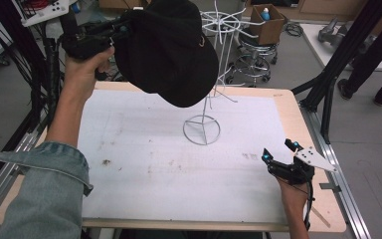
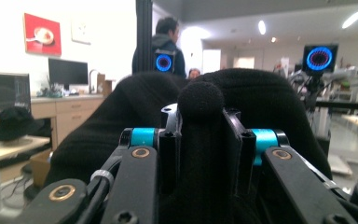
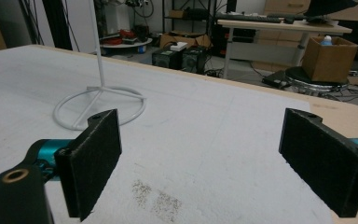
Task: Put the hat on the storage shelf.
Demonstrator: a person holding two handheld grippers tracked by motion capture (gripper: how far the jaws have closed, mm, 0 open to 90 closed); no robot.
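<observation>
High view: the left claw (image 1: 122,27), upper left, clamps a black cap (image 1: 171,55) that hides much of the wire stand (image 1: 202,128). The right claw (image 1: 278,152) rests lower right on the surface (image 1: 179,174).

Left gripper view: fabric (image 2: 200,140) pinched between the jaws blocks the middle.

Right gripper view: jaws wide apart, holding nothing; the stand's top is cut off.

A white-covered table (image 1: 144,164) bears a white wire stand (image 1: 202,130).
</observation>
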